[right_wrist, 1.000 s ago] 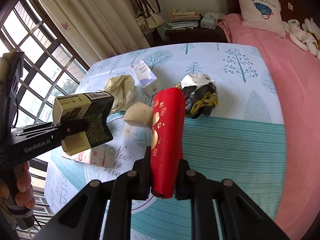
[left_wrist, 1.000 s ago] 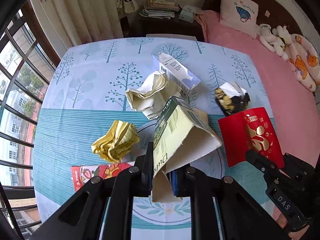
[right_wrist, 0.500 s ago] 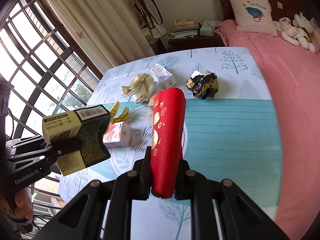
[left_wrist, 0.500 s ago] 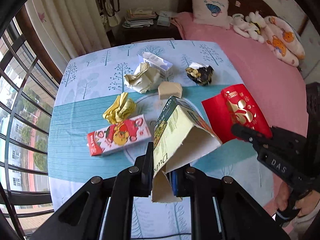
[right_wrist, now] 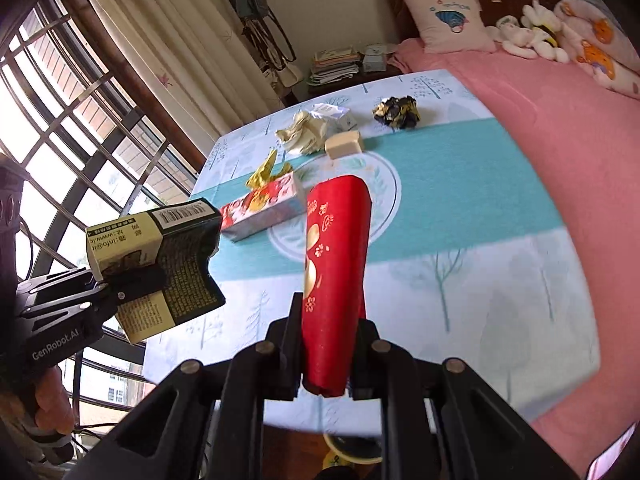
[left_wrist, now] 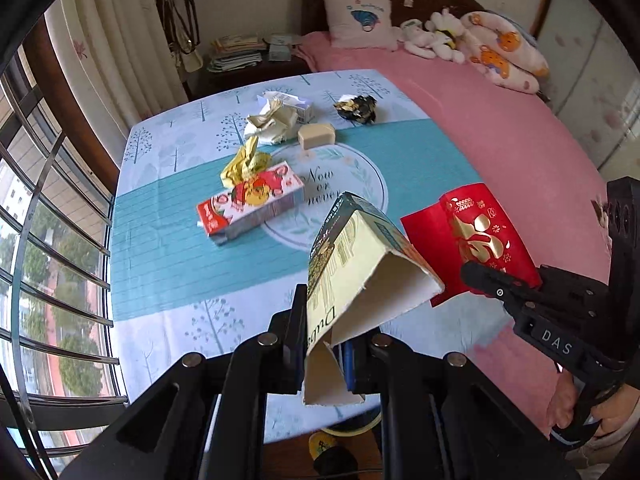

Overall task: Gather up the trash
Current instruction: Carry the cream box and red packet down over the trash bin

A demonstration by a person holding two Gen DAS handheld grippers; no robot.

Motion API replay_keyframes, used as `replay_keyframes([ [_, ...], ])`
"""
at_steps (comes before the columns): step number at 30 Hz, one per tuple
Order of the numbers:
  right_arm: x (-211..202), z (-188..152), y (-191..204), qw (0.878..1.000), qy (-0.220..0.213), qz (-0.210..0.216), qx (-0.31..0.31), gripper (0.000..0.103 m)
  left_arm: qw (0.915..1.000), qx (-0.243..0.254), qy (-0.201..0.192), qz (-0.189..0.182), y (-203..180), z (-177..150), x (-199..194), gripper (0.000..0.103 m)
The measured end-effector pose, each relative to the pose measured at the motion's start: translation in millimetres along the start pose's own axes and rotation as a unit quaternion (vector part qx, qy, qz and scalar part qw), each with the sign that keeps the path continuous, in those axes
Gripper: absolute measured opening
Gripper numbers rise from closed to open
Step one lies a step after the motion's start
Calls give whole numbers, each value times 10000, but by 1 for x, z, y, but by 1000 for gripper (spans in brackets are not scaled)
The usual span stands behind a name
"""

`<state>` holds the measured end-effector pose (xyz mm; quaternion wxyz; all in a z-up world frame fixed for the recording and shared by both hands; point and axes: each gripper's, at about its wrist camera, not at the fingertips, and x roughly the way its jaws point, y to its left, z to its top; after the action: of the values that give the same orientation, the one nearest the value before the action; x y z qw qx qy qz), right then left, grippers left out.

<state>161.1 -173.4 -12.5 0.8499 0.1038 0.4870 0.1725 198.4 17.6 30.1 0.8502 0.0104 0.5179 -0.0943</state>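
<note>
Fingers of the left gripper (left_wrist: 325, 344) are clamping a torn green-and-cream carton (left_wrist: 356, 276) above the tablecloth's (left_wrist: 168, 264) near edge, while the right gripper (right_wrist: 326, 356) is pinching a red envelope (right_wrist: 334, 276) upright alongside.

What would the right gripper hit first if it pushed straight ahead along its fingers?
Probably the tablecloth near its round print. The right gripper, shut on the red packet, points there past the strawberry box; depth is unclear.

Right tongs (left_wrist: 480, 280) read "DAS", left tongs (right_wrist: 120, 280) "GenRobot.AI", tablecloth (left_wrist: 168, 256) "Now".
</note>
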Motion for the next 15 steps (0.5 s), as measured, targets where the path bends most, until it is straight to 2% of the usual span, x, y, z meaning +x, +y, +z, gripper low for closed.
replay_keyframes([
  [3, -11, -30, 13, 9998, -55, -81, 179, 15, 9998, 156, 21, -135, 5, -29, -9, 12],
  [7, -22, -64, 20, 9990, 40, -183, 404, 15, 9988, 293, 234, -316, 3, -64, -10, 12],
  [15, -31, -118, 11, 9966, 316, -424, 633, 15, 9951, 556, 566, -594, -16, -109, -4, 12],
])
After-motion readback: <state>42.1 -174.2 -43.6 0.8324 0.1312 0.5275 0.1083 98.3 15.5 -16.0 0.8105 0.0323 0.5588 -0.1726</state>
